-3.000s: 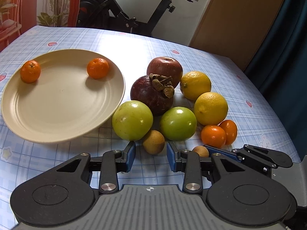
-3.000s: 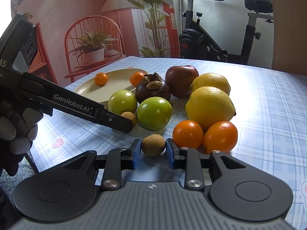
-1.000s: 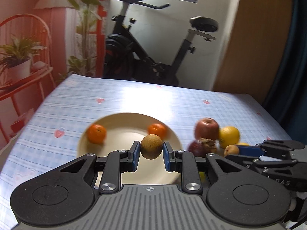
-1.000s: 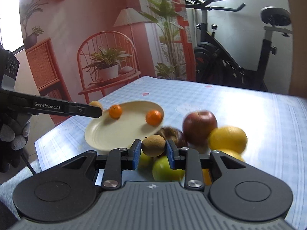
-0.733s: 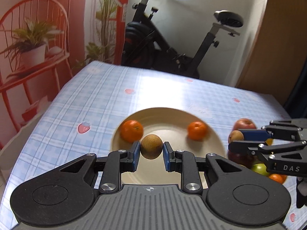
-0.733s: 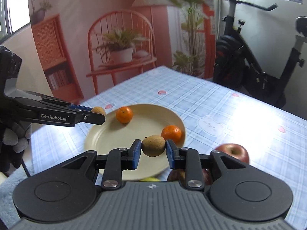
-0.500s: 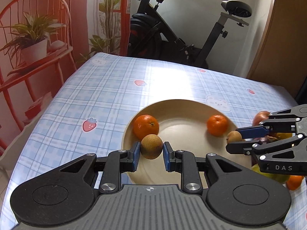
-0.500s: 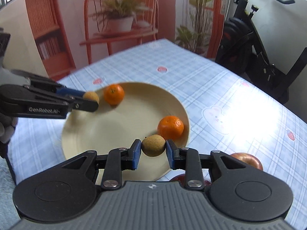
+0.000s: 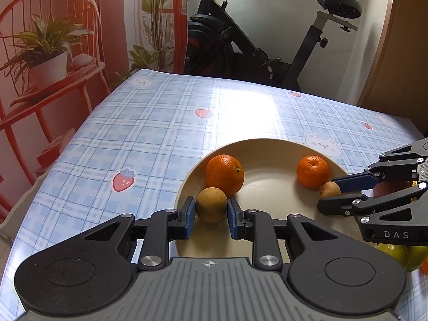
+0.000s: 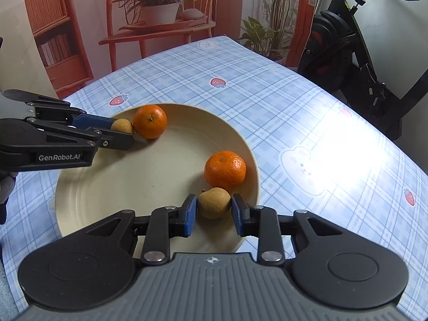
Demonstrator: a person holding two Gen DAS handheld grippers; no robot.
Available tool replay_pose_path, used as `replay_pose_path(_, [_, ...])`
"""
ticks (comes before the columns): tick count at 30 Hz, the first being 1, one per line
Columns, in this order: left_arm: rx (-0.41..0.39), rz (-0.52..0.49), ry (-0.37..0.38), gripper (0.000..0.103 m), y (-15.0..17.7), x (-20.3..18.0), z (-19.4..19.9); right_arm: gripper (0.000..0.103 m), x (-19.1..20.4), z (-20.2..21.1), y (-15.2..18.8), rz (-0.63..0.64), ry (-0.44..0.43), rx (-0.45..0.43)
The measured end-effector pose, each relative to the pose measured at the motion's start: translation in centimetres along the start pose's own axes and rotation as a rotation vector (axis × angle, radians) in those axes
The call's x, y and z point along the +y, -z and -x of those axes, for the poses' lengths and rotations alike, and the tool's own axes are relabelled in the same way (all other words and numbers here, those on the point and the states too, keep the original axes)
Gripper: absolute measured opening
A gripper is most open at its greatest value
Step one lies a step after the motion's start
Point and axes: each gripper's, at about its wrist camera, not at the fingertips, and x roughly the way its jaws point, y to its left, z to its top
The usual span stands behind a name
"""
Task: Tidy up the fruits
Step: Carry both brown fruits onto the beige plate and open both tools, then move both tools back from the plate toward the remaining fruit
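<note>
A beige plate lies on the blue checked tablecloth. Two tangerines rest in it, one by its left rim and one by its right rim. My left gripper is shut on a small brown longan low over the plate, right beside the left tangerine. My right gripper is shut on a second brown longan, which sits against the right tangerine.
Green apples and an orange fruit show at the left wrist view's right edge, behind the right gripper. An exercise bike stands past the table's far edge. A red plant stand is on the left. A gloved hand holds the left gripper.
Both grippers have come down and forward over the plate with their longans. Each longan now sits next to a tangerine, and the plate fills more of both views.
</note>
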Motion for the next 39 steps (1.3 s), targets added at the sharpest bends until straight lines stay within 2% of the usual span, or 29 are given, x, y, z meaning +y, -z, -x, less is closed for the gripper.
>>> replay_pose_path(5, [0.006,0.013,0.004,0.028,0.0,0.3,0.1,0.031,-0.2,0.1,0.1,-0.023,0.002,-0.007])
replay_pose_path(6, [0.008,0.018,0.008,0.029,0.0,0.4,0.2,0.035,-0.2,0.3,0.2,-0.03,0.002,-0.009])
replay_pose_path(8, [0.004,0.027,0.017,0.038,0.0,0.6,0.6,0.04,-0.5,0.9,0.2,-0.045,-0.006,-0.024])
replay_pose_path(10, [-0.01,0.028,0.017,0.043,0.0,0.6,1.3,0.04,-0.9,2.2,0.4,-0.062,-0.021,-0.059])
replay_pose_path(16, [-0.064,0.006,0.041,0.043,-0.4,-1.0,3.6,0.04,-3.4,7.5,1.7,-0.142,-0.038,-0.197])
replay_pose_path(20, [-0.098,-0.009,0.089,0.043,-0.7,-3.2,5.1,0.04,-5.2,11.2,4.4,-0.194,-0.007,-0.295])
replay_pose_path(28, [-0.125,-0.06,0.229,0.043,0.3,-9.4,6.8,0.04,-8.3,16.7,11.4,-0.328,0.088,-0.396])
replay_pose_path(34, [-0.095,-0.106,0.332,0.043,2.2,-13.3,6.8,0.04,-8.4,19.1,17.2,-0.387,0.135,-0.414])
replay_pose_path(39, [-0.047,-0.169,0.381,0.043,3.9,-15.7,6.2,0.04,-8.1,19.6,20.4,-0.41,0.116,-0.384])
